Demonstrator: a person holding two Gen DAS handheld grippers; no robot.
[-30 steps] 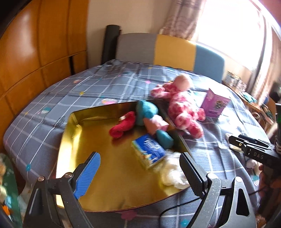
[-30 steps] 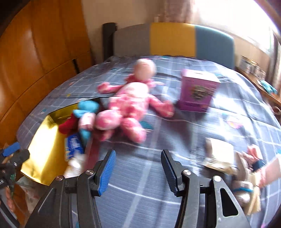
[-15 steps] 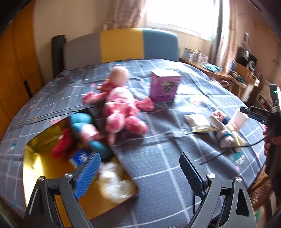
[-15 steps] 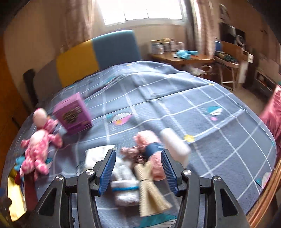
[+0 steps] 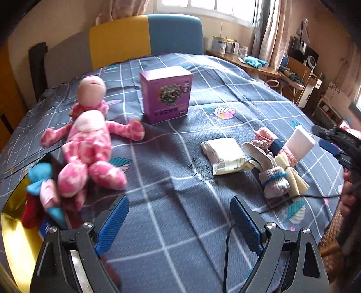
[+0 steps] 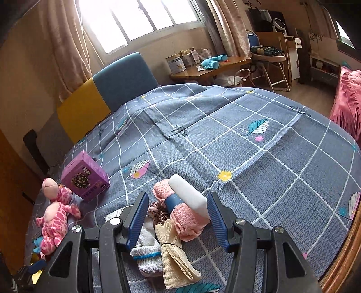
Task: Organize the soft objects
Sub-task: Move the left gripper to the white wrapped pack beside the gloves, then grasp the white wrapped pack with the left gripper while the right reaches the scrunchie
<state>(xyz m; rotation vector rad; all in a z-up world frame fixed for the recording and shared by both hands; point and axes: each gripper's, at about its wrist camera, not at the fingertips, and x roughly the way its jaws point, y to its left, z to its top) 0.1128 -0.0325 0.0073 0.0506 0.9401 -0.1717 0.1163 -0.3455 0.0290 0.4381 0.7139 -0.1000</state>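
A fuzzy pink rolled towel (image 6: pixel 185 216) is framed between the half-open, empty right gripper (image 6: pixel 178 216); the left gripper (image 5: pixel 178 222) is held wide, empty.

A purple box (image 5: pixel 166 94) stood upright on the grey checked bedspread (image 5: pixel 225 94). Behind the bed ran a headboard (image 5: pixel 144 38) in grey, yellow and blue panels. Tins (image 6: pixel 177 63) and a blue plush toy (image 6: pixel 213 62) sat on a wooden desk (image 6: pixel 225 67) under the curtained window (image 6: pixel 135 20)
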